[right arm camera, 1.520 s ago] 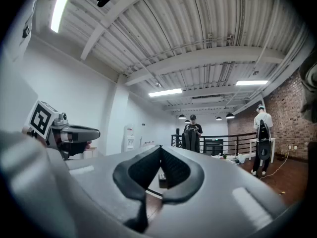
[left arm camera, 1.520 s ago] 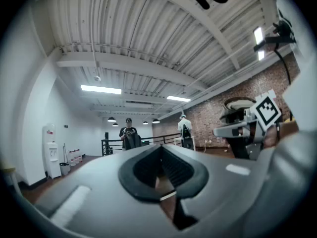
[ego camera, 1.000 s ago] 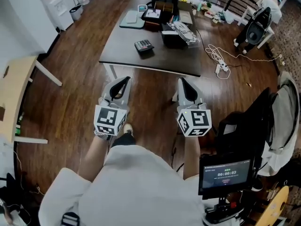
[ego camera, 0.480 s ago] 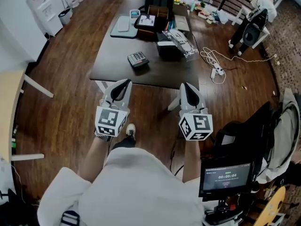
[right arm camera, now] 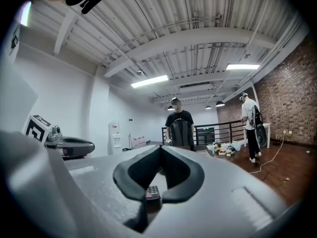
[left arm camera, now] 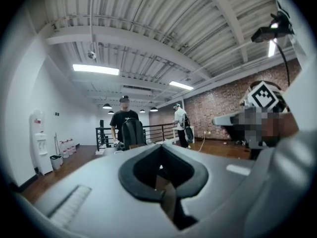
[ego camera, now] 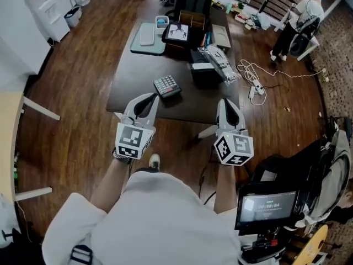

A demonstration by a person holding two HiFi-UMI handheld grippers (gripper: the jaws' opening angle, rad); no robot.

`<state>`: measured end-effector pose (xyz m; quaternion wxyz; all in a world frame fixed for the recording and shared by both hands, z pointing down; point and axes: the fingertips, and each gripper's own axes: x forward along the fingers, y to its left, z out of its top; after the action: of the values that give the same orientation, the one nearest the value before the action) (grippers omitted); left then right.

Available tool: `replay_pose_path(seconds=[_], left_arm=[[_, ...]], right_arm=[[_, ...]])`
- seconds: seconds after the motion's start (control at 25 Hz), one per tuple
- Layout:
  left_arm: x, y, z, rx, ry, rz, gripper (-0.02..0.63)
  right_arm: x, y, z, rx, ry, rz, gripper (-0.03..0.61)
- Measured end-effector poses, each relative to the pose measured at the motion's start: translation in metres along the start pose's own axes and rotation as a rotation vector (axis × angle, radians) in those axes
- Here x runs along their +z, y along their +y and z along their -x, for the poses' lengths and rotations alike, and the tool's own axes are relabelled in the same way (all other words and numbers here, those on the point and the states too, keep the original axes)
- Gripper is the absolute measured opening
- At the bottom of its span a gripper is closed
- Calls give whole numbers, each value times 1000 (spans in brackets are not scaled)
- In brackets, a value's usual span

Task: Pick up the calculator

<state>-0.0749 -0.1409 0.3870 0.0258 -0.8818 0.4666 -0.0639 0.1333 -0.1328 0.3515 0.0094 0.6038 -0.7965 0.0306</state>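
Both grippers held level and pressed together short of the table, with the calculator lying on it.

Head view: the calculator (ego camera: 167, 85) lies on the dark table (ego camera: 138, 73) near its near edge, ahead of the left gripper (ego camera: 149, 98) and the right gripper (ego camera: 225, 105), apart from both; the jaws themselves cannot be read from above. Left gripper view: the left gripper (left arm camera: 160, 146) has its jaw tips meeting with nothing between them, and no calculator shows; a standing person in black (left arm camera: 124, 119) stands far behind. Right gripper view: the right gripper (right arm camera: 159, 147) is likewise closed and empty, yet the calculator (right arm camera: 152, 192) peeps through the slot below its tips.
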Motion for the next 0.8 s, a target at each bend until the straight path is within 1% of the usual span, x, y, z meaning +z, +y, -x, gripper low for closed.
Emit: replay_pose_path(seconds=[0.16,0.32,0.44,0.56,0.68,0.8], left_arm=[[-1,10,-16,-36,17,-4,8],[1,22,-32,-68,19,-4,8],[4,29,-38,-101,11,-4,8],[2,40,-50,-103,26,-14,8],[0,46,-61,-99,46,-19,2],[0,47,-68,-109,39,-11,-5]], right_arm=[[4,21,-30,71,-7,54,2],[1,26,-56,44,24,62,2],[0,32,-67,43,33,83,2],[1,33,-78,34,36,103,2],[-1,28,-84,26,44,97,2],[-2,23,-87,23,44,90,2]])
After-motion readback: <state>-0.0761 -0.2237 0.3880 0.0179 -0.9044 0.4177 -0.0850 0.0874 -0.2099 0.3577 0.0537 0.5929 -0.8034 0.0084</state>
